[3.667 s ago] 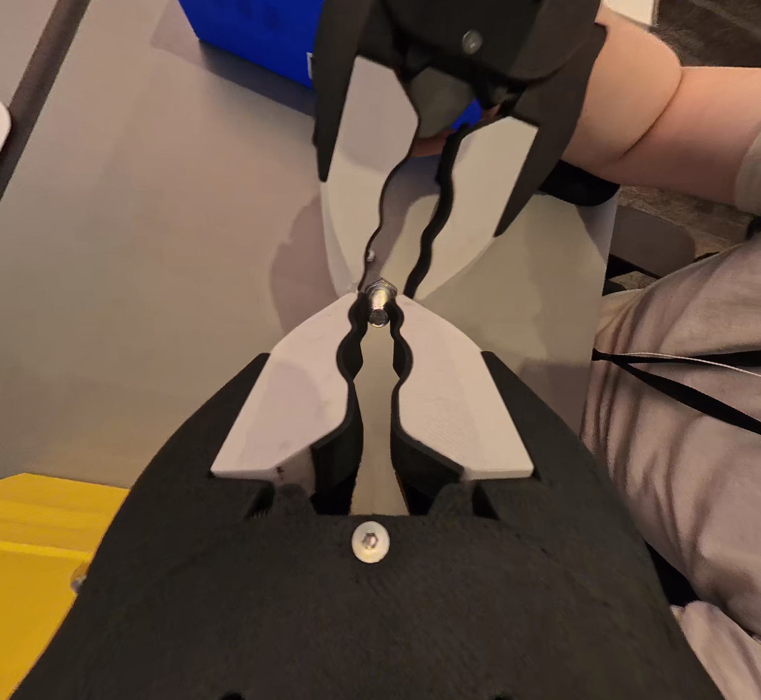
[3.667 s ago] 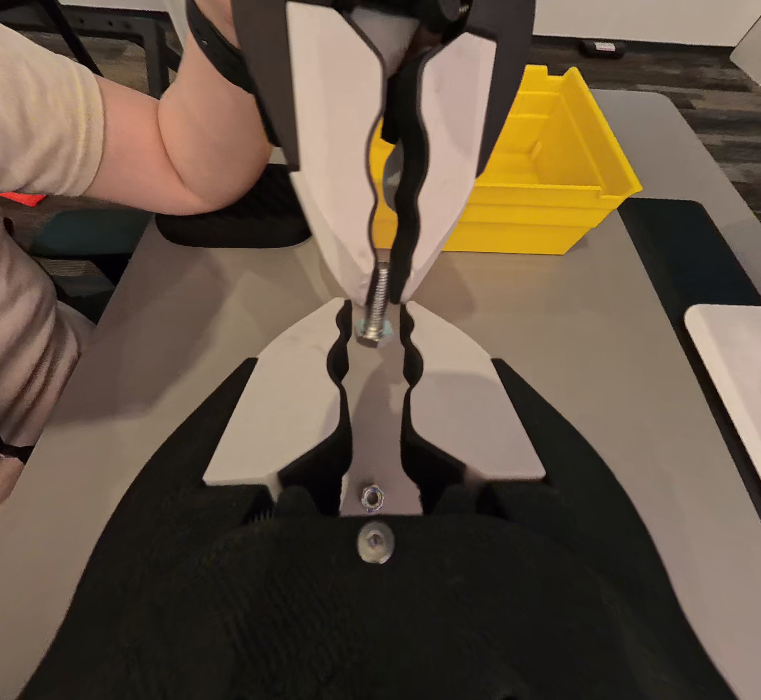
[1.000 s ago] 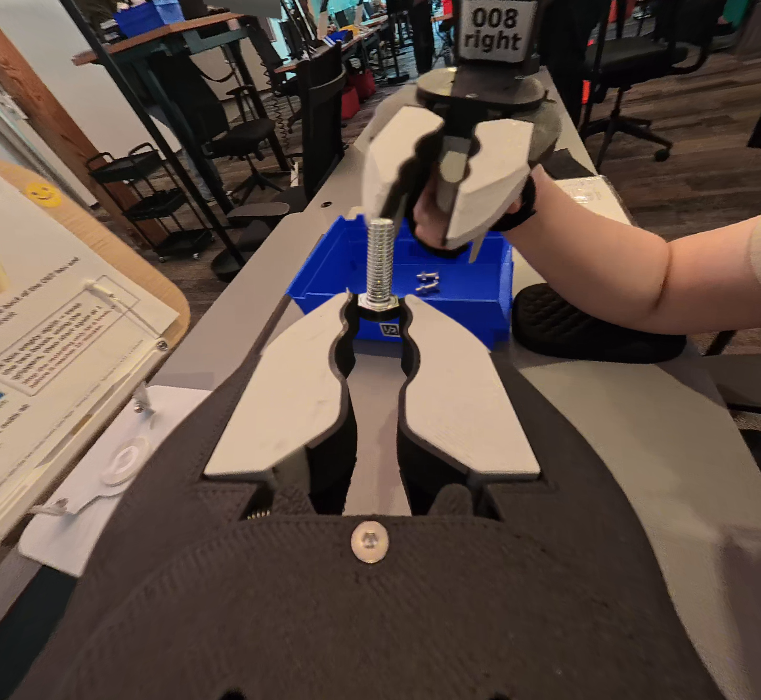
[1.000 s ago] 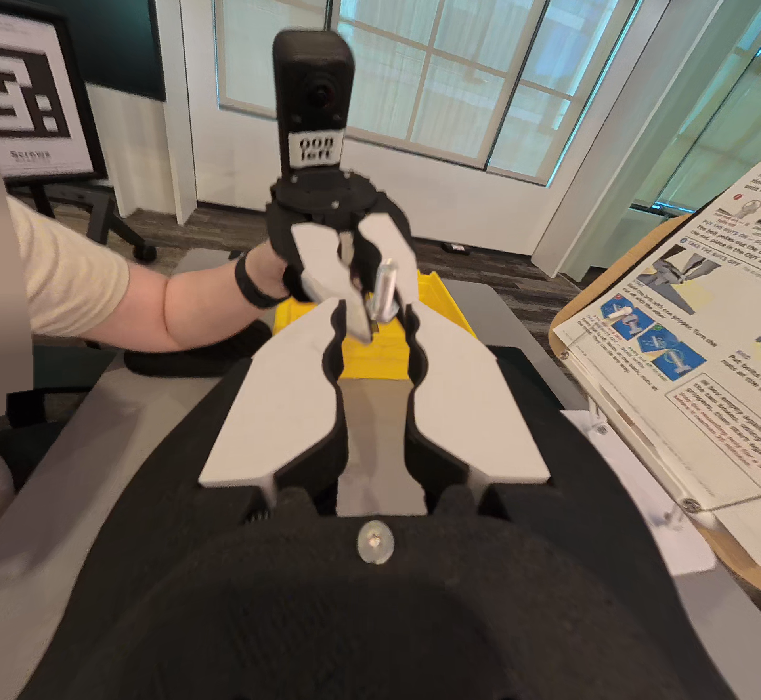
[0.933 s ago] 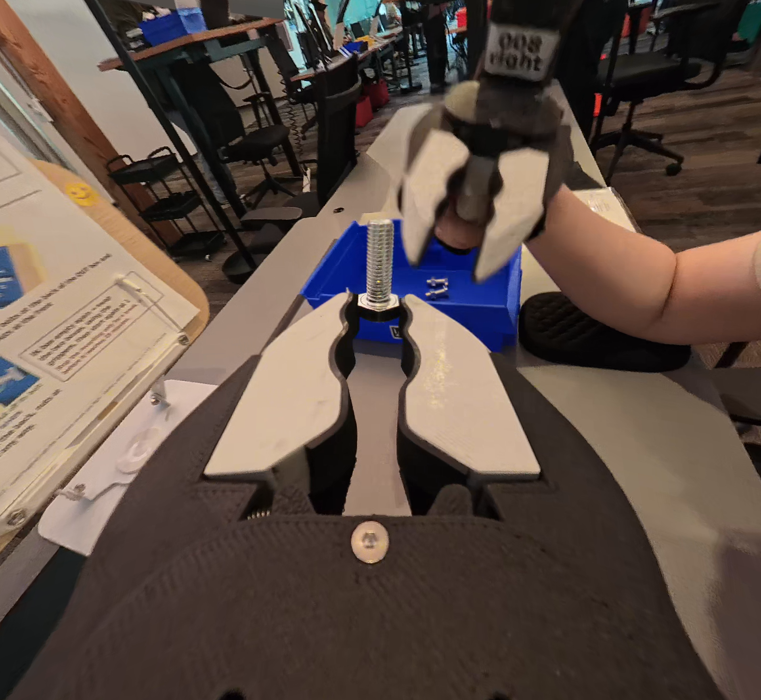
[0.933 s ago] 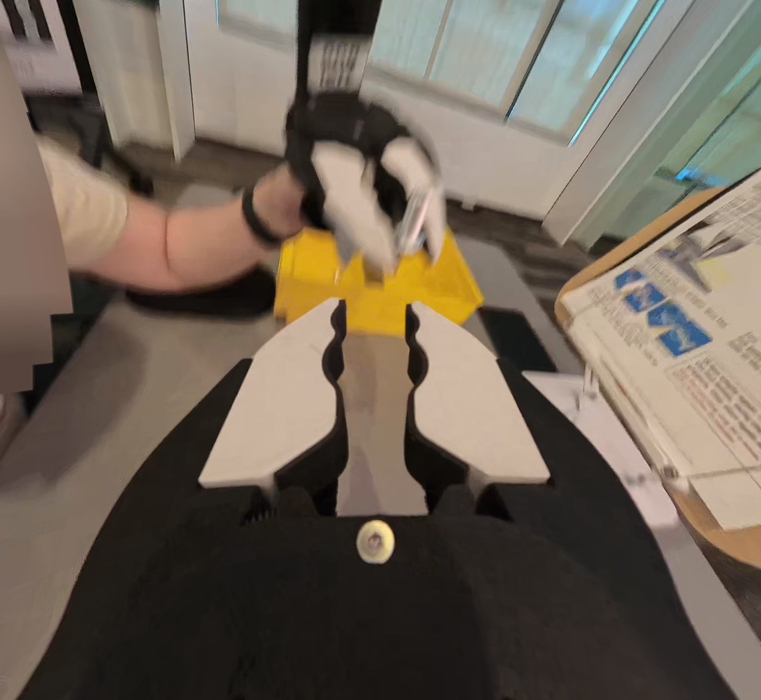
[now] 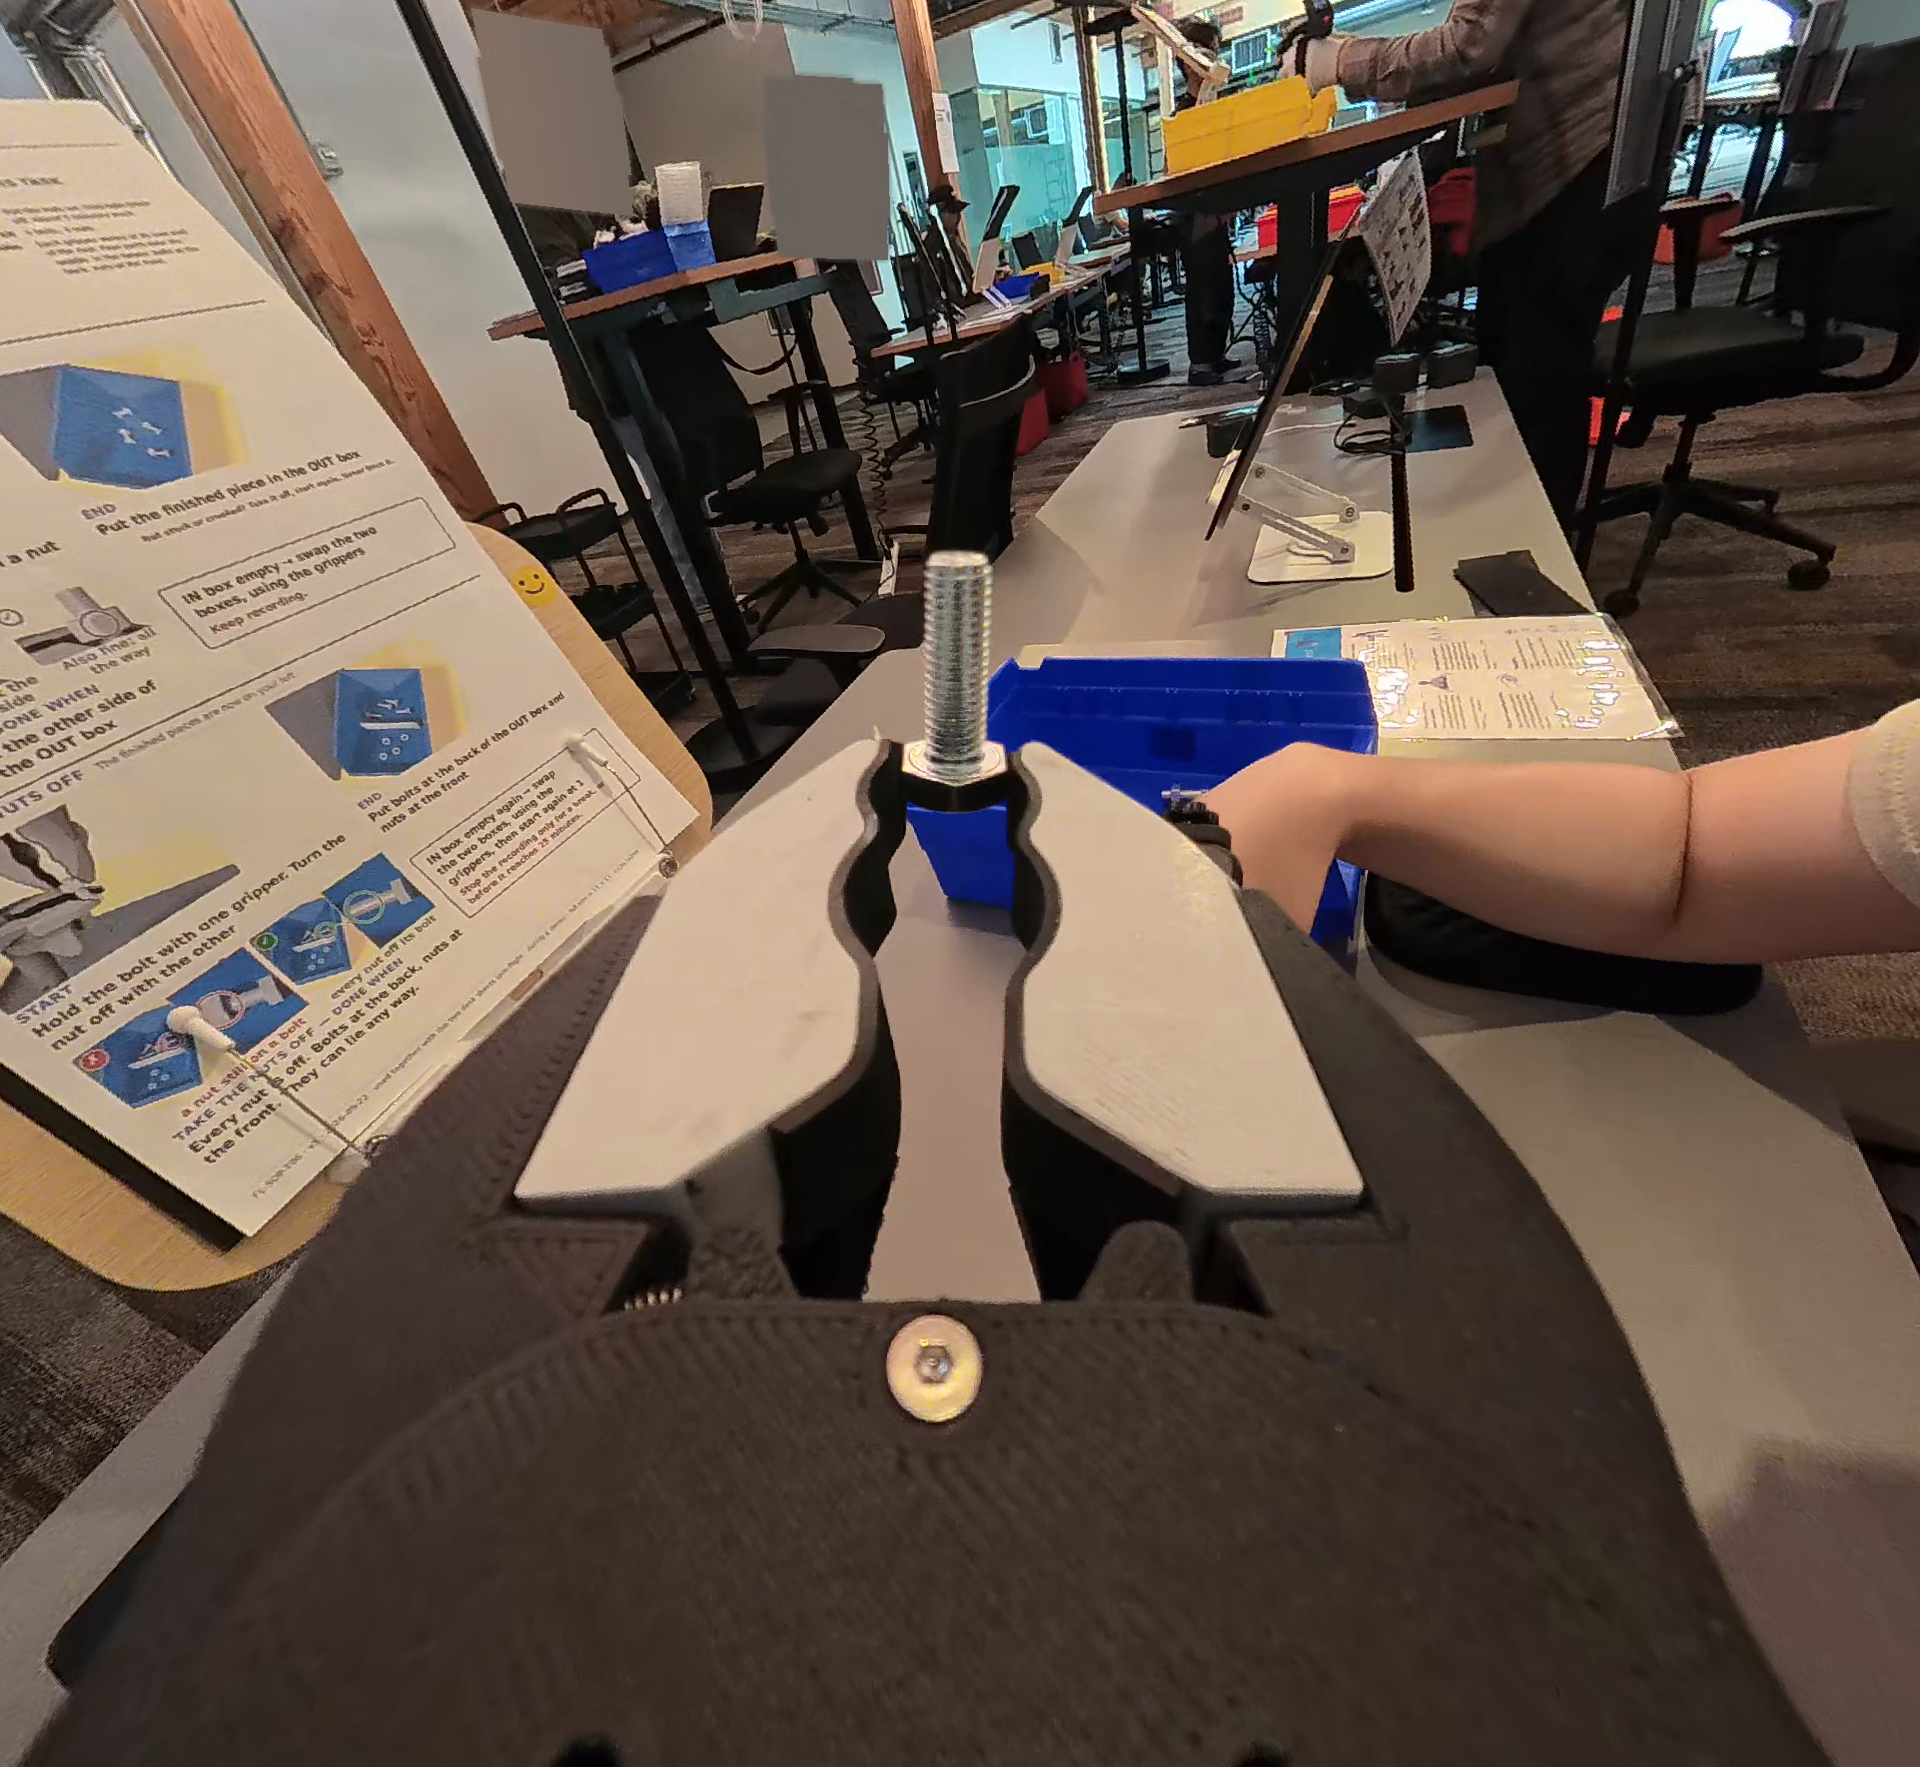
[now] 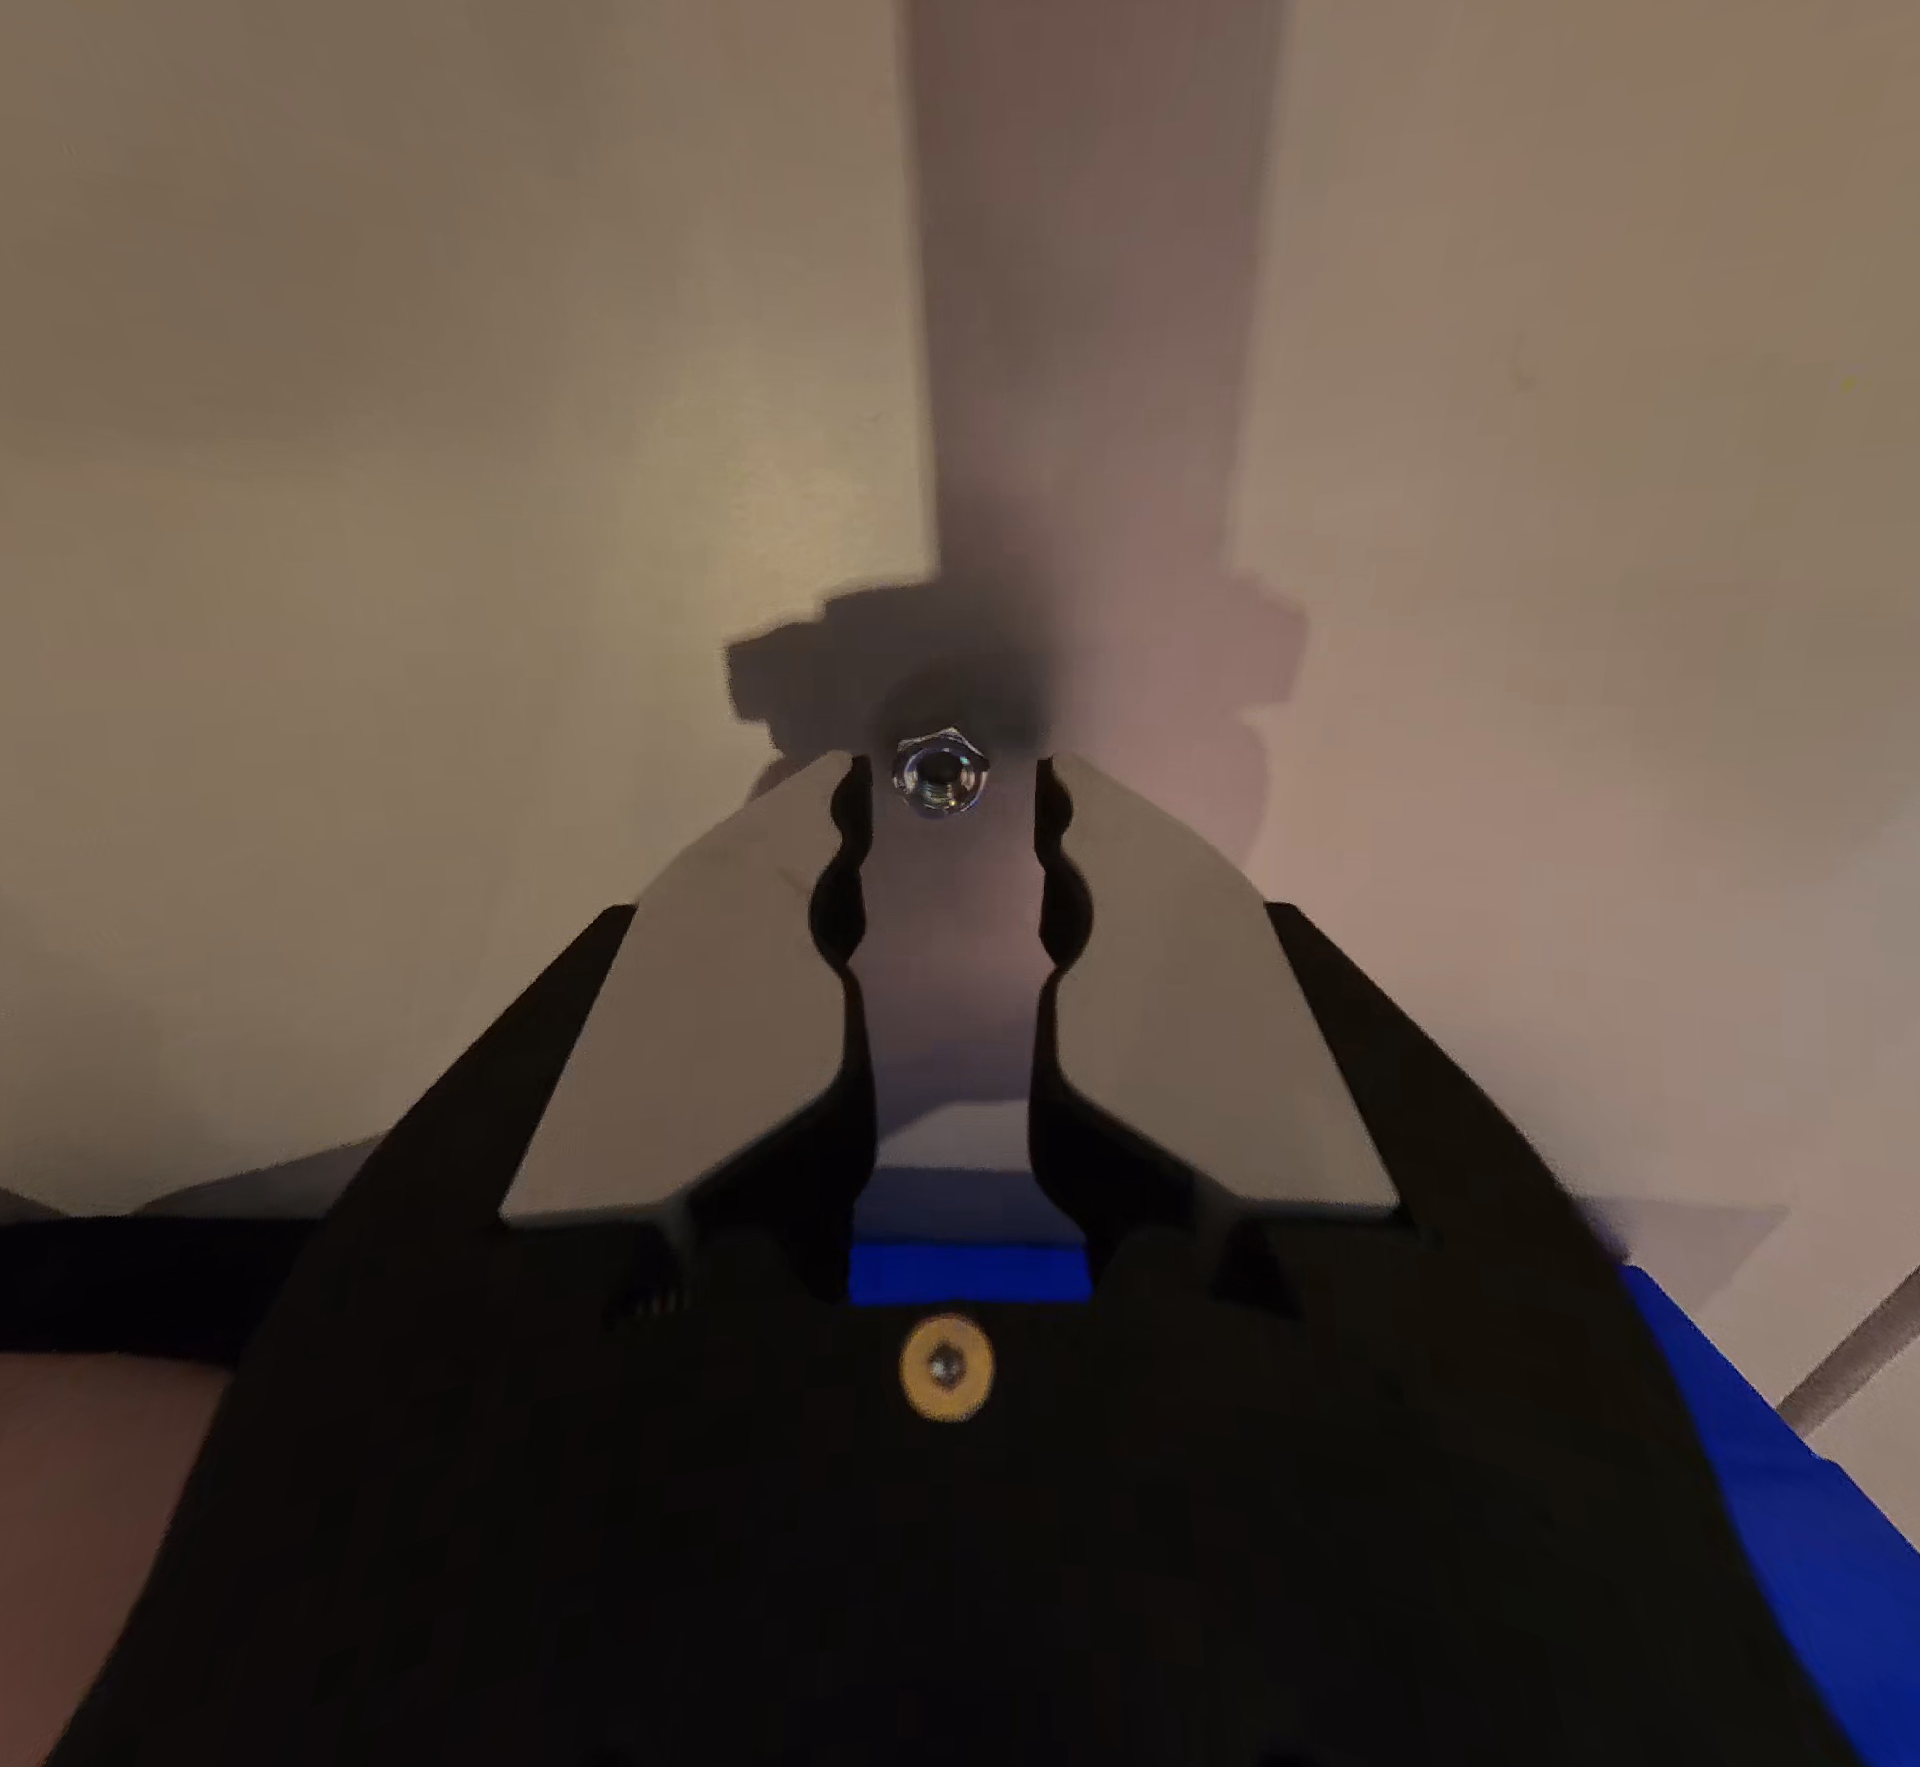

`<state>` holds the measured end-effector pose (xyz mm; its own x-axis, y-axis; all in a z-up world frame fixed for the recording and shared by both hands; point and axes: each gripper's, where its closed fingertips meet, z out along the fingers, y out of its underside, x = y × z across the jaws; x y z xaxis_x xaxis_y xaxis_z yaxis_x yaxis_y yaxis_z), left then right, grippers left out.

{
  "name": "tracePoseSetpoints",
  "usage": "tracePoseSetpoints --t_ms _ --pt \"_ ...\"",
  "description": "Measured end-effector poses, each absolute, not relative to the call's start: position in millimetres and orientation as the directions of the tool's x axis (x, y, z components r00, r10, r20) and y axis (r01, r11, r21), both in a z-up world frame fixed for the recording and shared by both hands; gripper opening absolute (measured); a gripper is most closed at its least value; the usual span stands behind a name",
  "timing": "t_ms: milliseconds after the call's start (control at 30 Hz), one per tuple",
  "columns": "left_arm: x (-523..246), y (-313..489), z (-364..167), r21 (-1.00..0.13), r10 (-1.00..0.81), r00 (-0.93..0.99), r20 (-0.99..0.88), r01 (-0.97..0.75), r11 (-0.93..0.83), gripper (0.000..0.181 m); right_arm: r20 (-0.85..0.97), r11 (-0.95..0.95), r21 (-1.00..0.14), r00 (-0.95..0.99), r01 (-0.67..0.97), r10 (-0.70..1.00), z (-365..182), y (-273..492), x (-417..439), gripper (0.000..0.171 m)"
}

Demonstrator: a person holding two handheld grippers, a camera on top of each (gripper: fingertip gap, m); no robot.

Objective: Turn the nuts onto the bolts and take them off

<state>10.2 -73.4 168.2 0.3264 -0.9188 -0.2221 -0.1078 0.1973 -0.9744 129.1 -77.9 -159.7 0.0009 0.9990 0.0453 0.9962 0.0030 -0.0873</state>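
So your left gripper [image 7: 954, 782] has its fingers [image 7: 727, 969] pinching the bolt [image 7: 956, 668] by the hex head, threaded shank sticking straight up toward 12 o'clock with nothing on it. Good, keep it plumb like that. Over in the right wrist view, the right gripper [image 8: 943, 777] has its fingers [image 8: 727, 979] spread, and the nut [image 8: 940, 775] sits on the worktop [image 8: 416, 367] right between the tips, hole facing the camera, not gripped yet. The blue bin [image 7: 1174, 709] is at about 1 o'clock past the bolt.

To grab the nut well, I'd center it a touch more, since it sits closer to the 9 o'clock finger, then close on two opposite flats, not corners. Keep it flat so it'll start square on the threads; a tilted nut will probably cross-thread.
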Motion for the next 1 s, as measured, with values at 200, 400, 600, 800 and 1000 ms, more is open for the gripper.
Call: tracePoseSetpoints --t_ms 200,400,600,800,1000 --pt "15.8 -72.0 162.2 -0.972 -0.921 0.319 -0.225 -0.134 0.192 0.018 0.022 -0.007 -0.077 0.009 0.997 1.000 -165.0 -77.8 129.1 0.023" --pt "18.3 -57.6 152.7 -0.970 -0.904 0.363 -0.224 -0.171 0.171 0.018 0.060 0.048 -0.124 -0.040 0.991 0.997 -140.7 -76.4 137.6 0.019" --pt "45.1 -30.5 112.6 -0.967 -0.916 0.368 -0.159 -0.244 0.069 0.018 0.250 0.224 -0.534 -0.102 0.815 0.963 -25.4 -101.2 124.5 0.019" --pt "121.3 -41.6 40.4 -0.934 -0.962 0.253 -0.104 -0.357 0.007 0.018 0.549 0.356 -0.685 0.129 0.636 0.826 81.1 -105.7 154.0 0.018" --pt "184.7 -77.6 -9.4 -0.973 -0.990 0.134 -0.038 -0.231 0.006 0.018 0.558 0.314 -0.538 0.051 0.782 0.828 50.0 -107.0 190.7 0.018"
